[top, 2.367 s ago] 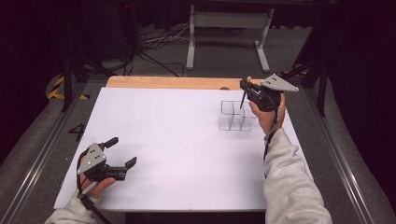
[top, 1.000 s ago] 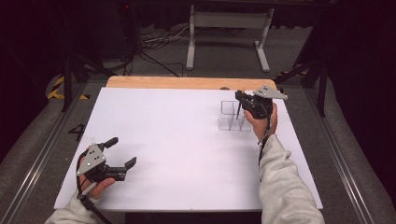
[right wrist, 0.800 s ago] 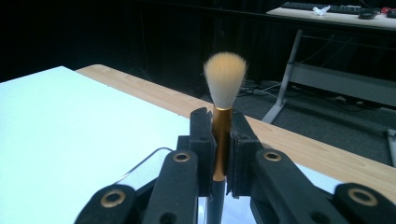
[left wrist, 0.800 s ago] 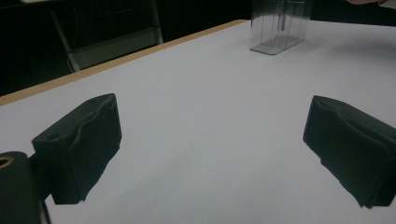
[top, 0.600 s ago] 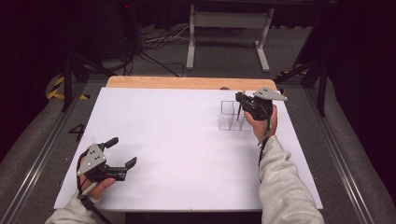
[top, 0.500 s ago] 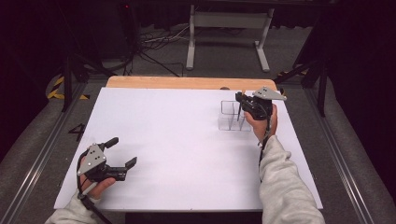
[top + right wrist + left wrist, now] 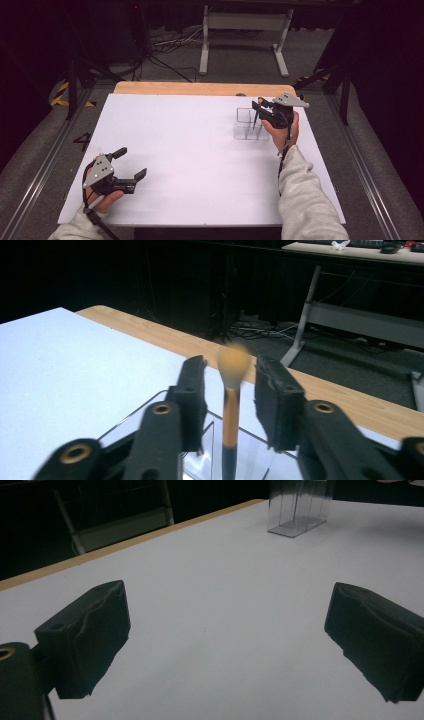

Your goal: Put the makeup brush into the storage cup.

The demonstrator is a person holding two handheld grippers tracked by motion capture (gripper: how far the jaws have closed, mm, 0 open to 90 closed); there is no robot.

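A clear acrylic organizer (image 7: 246, 131) (image 7: 298, 507) with several compartments stands at the table's far right. A makeup brush (image 7: 255, 121) (image 7: 231, 405), dark-handled with an orange collar and a tan, blurred head, stands upright in one compartment. My right gripper (image 7: 257, 105) (image 7: 232, 365) hovers just above the organizer (image 7: 150, 416), its jaws on either side of the brush with a gap on each side, so it is open. My left gripper (image 7: 132, 161) (image 7: 225, 625) rests open on the white sheet at the near left, with nothing between its jaws.
A white sheet (image 7: 200, 150) covers the table, with a strip of wooden edge (image 7: 200, 88) along the far side. Beyond it are a dark floor, cables and a grey stand (image 7: 245, 22). Metal rails run along both sides of the table.
My right gripper has come down and slightly left over the organizer, lowering the brush into a compartment. Its jaws now stand apart from the brush. The left gripper has not moved.
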